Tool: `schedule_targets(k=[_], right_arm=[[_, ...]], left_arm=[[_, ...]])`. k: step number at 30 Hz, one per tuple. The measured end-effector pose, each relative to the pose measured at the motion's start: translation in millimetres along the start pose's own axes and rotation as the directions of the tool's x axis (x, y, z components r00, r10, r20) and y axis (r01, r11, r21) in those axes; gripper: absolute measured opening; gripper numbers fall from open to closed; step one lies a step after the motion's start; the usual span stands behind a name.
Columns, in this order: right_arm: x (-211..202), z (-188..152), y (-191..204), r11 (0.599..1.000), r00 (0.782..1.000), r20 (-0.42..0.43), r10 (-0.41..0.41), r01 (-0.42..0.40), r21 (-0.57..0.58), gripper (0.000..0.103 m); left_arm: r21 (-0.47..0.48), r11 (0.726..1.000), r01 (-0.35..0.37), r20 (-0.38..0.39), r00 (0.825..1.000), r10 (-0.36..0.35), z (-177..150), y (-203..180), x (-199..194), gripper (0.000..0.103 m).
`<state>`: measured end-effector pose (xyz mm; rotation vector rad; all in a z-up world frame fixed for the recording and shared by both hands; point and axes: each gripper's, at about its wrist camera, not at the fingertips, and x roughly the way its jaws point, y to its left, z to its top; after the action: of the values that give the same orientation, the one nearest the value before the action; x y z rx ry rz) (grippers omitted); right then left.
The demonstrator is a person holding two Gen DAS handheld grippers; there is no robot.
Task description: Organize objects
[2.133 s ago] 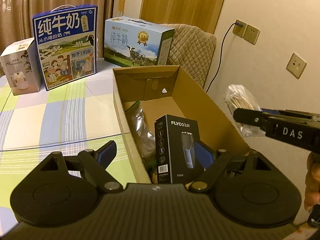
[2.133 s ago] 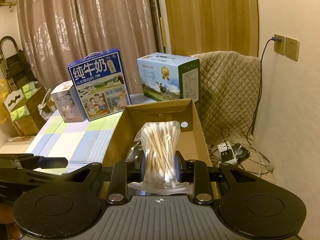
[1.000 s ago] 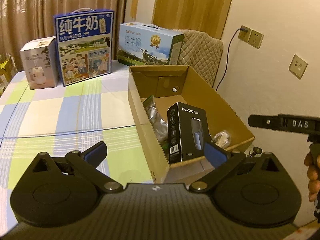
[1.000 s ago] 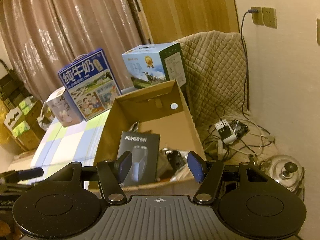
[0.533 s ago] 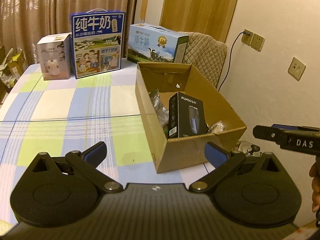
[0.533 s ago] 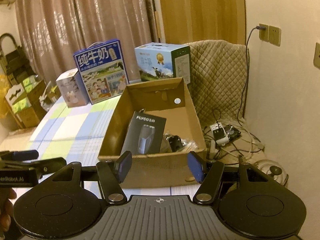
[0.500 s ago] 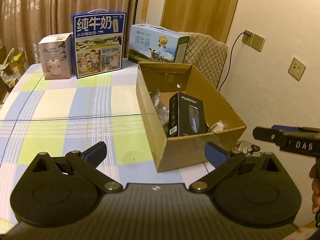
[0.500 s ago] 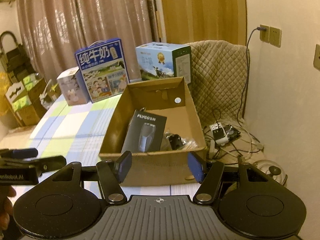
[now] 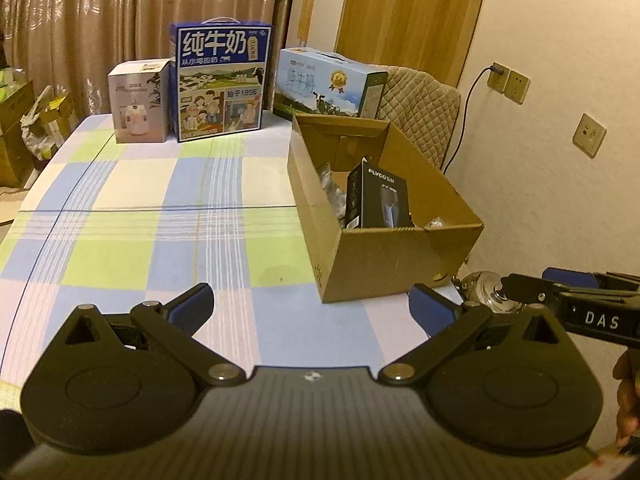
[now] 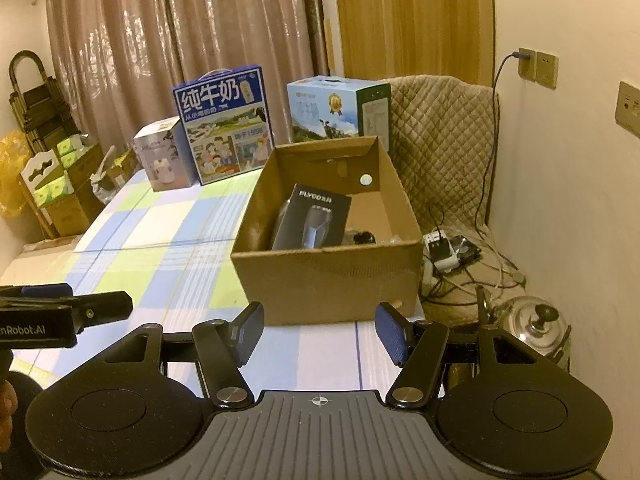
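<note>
Sorting looks nearly finished
The FLYCO shaver box sits in the cardboard box; left gripper and right gripper hang spread and empty over bare tablecloth

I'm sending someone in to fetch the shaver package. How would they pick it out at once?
Find the open cardboard box at the right edge of the checked table. Inside it, leaning upright, is the black FLYCO shaver package. It is the only black carton there; the things beside it are clear crinkly bags.
</note>
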<state>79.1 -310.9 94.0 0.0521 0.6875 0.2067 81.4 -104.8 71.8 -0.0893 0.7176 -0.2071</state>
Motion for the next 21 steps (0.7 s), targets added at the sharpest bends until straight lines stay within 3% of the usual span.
schedule_targets(k=[21], right_arm=[[-13,-33,17,1.0,0.999,-0.034,-0.009,0.008,-0.017,0.059]], left_arm=[[0.01,1.0,-0.015,-0.045,0.999,0.015,-40,7,-14,0.102]])
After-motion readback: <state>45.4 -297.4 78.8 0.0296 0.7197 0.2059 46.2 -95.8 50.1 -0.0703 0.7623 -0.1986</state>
